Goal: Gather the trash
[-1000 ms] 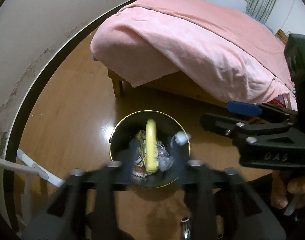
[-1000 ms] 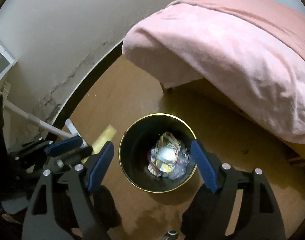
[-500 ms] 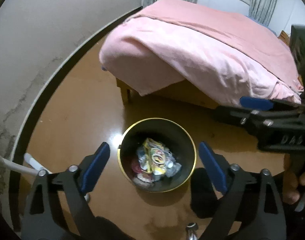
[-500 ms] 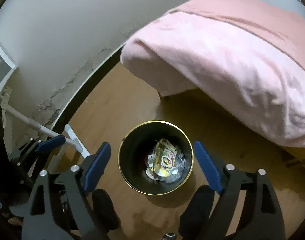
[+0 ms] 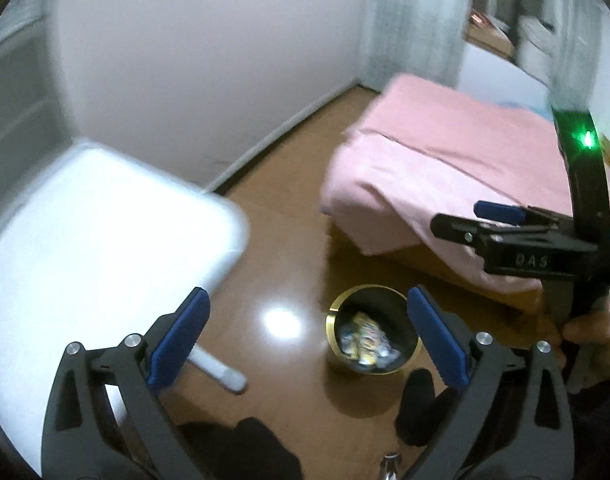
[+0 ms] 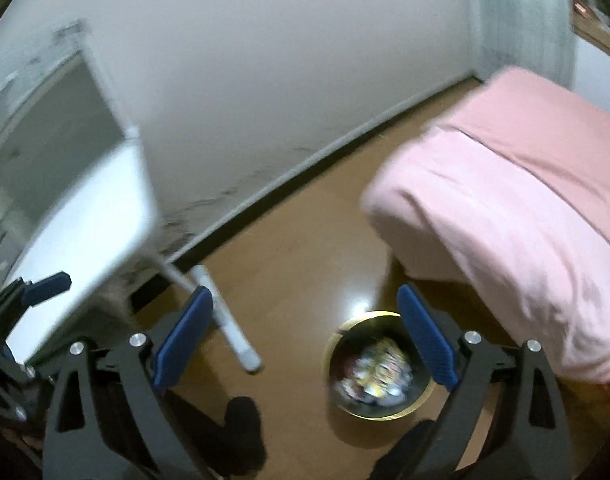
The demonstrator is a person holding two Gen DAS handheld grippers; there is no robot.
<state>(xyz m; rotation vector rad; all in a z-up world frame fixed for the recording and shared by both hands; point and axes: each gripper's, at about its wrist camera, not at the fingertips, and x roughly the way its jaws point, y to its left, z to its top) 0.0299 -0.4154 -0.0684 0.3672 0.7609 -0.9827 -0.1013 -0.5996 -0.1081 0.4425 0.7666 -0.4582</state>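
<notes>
Trash (image 5: pixel 365 340) lies piled inside the black, gold-rimmed bin (image 5: pixel 413 354) on the wooden floor (image 5: pixel 289 240), between the white table (image 5: pixel 97 240) and the pink-covered bed (image 5: pixel 445 168). The yellow piece seen dropping between the left claw's fingers one second ago is now among the wrappers in the bin.

Both views have pulled up and back since half a second ago: the bin looks smaller and sits low in each, and the table top, hardly in view before, now fills the left side. Motion blur is strong.

Left claw (image 5: pixel 309 340): jaws spread wide, nothing between the blue pads. Right claw (image 6: pixel 303 338): jaws likewise spread wide and empty; it also shows at the right edge of the left view.

Judgement: the drop-off is done and both claws are free for the next pickup. No loose trash shows on the floor or table in these views, so whether more remains cannot be told.
</notes>
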